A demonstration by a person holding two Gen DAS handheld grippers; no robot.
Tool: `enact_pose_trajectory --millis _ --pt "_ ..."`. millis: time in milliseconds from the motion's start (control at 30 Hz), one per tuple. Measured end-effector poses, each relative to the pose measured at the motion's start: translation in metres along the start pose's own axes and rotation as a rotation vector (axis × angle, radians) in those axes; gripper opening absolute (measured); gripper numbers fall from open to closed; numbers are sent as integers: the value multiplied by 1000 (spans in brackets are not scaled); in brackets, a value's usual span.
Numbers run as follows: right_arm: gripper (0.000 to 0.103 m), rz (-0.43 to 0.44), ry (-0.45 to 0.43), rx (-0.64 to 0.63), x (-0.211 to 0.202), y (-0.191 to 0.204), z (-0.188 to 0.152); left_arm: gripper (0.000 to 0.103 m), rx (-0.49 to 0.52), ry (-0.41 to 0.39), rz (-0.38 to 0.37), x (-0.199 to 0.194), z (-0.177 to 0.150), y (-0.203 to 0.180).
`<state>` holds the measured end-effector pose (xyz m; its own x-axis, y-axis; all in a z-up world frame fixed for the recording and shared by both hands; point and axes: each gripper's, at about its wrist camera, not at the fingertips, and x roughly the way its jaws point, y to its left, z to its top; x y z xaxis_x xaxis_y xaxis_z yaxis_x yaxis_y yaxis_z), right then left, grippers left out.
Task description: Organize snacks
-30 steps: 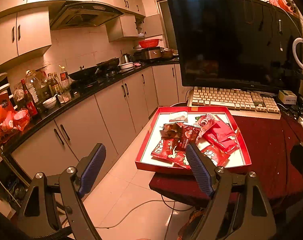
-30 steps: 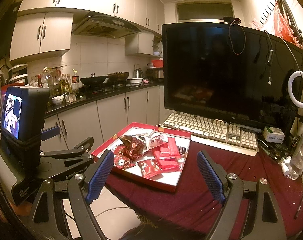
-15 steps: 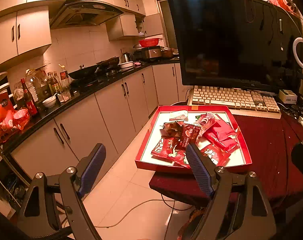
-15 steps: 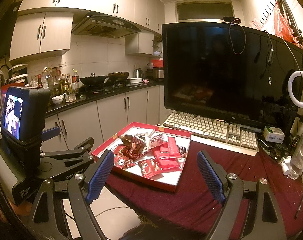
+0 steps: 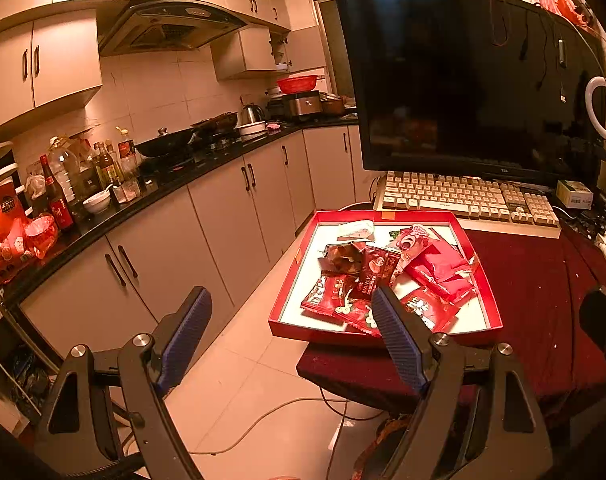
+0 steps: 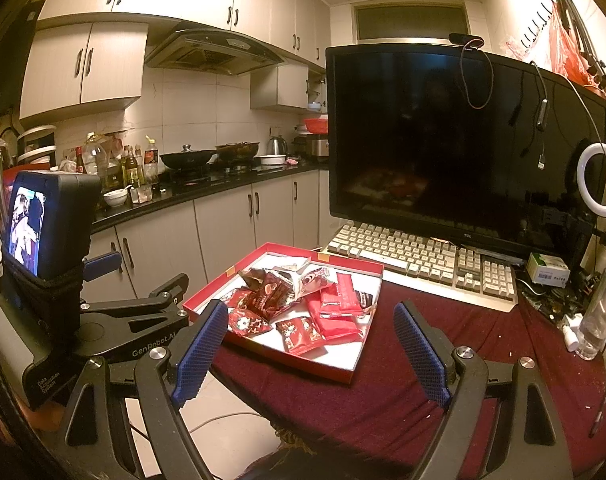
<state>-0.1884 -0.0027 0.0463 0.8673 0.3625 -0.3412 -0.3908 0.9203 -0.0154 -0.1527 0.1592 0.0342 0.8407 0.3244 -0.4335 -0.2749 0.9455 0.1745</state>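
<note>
Both grippers hang short of the table with nothing between their blue pads — the left gripper (image 5: 291, 320) and the right gripper (image 6: 311, 330) each spread wide. The snack packets (image 6: 299, 308) lie heaped in a shallow red tray (image 6: 343, 372) at the near-left corner of the maroon tablecloth (image 6: 443, 332), their print too small to read. Behind it sit a beige keyboard (image 6: 423, 256) and a dark monitor (image 6: 463, 140) marked "TCL" — the left gripper's body reads "GenRobot.AI".
</note>
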Motion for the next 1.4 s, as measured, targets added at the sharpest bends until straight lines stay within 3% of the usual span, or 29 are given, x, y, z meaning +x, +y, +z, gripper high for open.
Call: enact_pose_trajectory --millis 1400 --pt "86 9 14 -13 4 1 0 83 -21 17 -3 2 0 -13"
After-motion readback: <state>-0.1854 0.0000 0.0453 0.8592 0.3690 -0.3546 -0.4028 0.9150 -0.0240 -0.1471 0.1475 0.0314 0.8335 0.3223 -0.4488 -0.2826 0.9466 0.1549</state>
